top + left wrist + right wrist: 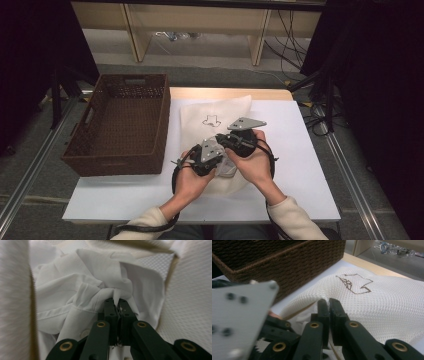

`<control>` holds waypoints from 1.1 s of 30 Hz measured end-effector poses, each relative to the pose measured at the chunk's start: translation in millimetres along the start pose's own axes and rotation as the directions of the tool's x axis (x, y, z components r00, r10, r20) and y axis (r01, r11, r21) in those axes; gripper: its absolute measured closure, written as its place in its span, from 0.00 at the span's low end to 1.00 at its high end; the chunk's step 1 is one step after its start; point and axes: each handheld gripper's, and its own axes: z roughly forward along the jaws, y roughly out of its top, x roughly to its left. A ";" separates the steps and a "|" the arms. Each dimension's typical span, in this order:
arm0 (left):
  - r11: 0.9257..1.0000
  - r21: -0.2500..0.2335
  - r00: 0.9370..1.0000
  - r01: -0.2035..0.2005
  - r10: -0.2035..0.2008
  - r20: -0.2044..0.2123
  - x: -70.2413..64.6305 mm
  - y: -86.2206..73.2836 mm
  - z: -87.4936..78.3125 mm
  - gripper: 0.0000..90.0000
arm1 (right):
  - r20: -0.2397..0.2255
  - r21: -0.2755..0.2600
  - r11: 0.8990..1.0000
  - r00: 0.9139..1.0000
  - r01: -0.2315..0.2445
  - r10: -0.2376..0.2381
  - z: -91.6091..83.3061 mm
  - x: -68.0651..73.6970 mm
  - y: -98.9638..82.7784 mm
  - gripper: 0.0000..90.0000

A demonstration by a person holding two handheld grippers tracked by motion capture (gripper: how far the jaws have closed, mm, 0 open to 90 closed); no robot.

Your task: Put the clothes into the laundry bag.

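Observation:
A white mesh bag (216, 111) with a dark shirt outline printed on it (354, 283) lies on the white table top (300, 150). My left gripper (209, 155) reaches into the bag's near mouth. In the left gripper view its jaws (117, 301) are shut on a bunched fold of a white shirt (75, 290), with mesh walls (192, 302) on both sides. My right gripper (239, 141) is just beside it. In the right gripper view its jaws (328, 301) are shut on the rim of the mesh bag (387, 305), holding that edge raised.
A dark brown wicker basket (120, 120) stands at the table's left, close to the bag; its wall (287, 267) is near my right gripper. The left gripper's grey plate (239, 322) sits blurred in front of it. Wooden shelving stands beyond the table.

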 end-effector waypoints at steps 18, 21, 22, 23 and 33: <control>0.994 0.002 0.994 -0.106 0.106 0.009 -8.9 -7.1 4.2 0.55 | 0.016 0.014 1.000 1.000 -0.017 0.016 -0.8 -5.0 -1.1 0.99; 0.994 -0.013 0.994 -0.109 0.109 0.015 -12.1 -8.7 -5.5 0.46 | 0.020 0.016 1.000 1.000 -0.016 0.016 -0.9 -4.9 -1.1 0.99; 0.993 -0.009 0.993 -0.120 0.120 0.021 -12.4 -9.3 -10.3 0.43 | 0.017 0.016 1.000 1.000 -0.017 0.017 -1.1 -4.8 -1.1 0.99; 0.993 -0.025 0.993 -0.113 0.114 0.024 -13.8 -10.2 -14.6 0.41 | 0.013 0.022 0.999 0.999 -0.036 0.035 -1.3 -3.4 -1.3 0.99; 0.988 -0.033 0.988 -0.154 0.154 0.016 -10.7 -22.2 -62.8 0.38 | 0.010 0.022 0.999 0.999 -0.037 0.037 -1.3 -2.4 -1.0 0.99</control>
